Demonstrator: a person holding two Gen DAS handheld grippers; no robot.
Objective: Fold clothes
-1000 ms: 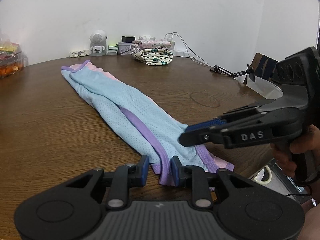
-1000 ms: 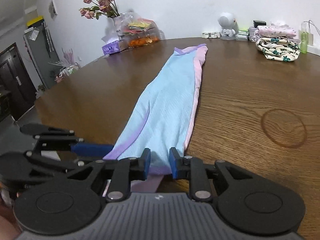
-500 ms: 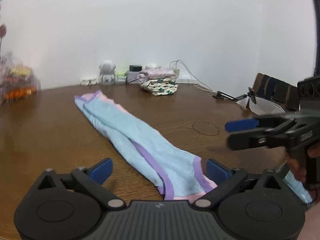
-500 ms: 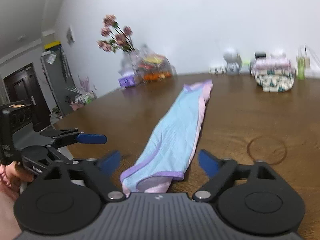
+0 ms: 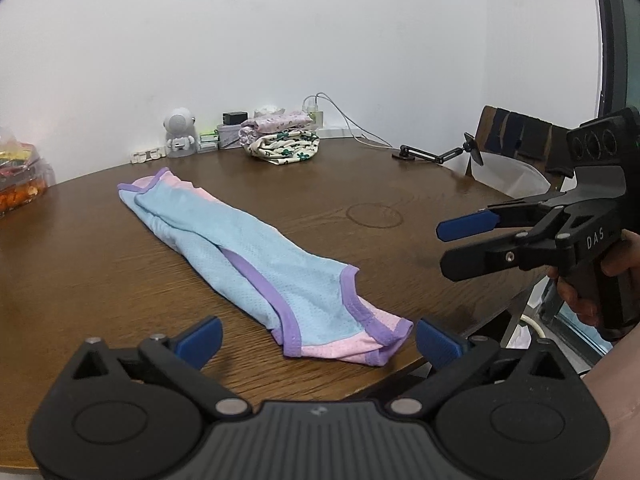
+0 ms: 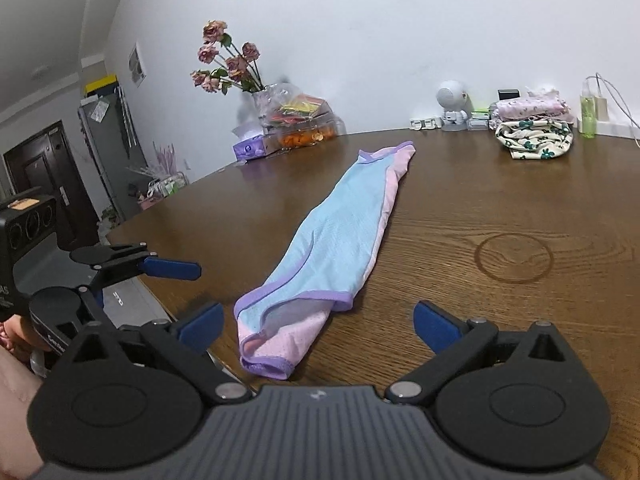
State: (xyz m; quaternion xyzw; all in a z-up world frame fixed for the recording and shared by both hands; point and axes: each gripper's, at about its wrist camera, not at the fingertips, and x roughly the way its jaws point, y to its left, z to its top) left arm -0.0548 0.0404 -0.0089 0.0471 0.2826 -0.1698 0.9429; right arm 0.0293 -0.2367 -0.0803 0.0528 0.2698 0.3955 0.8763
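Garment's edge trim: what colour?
Purple trim on the blue-and-pink garment; clearest in the left wrist view.

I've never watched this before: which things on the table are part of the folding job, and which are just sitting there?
Job: long blue, pink and purple mesh garment; left hand-held gripper; right hand-held gripper.
Lying about: floral folded clothes; white astronaut figure; pink roses; green bottle.

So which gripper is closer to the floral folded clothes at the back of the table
Right, though only by a small margin as far as the views show. The right gripper sits on the side of the blue garment nearer the floral folded clothes; the left gripper is beyond it.
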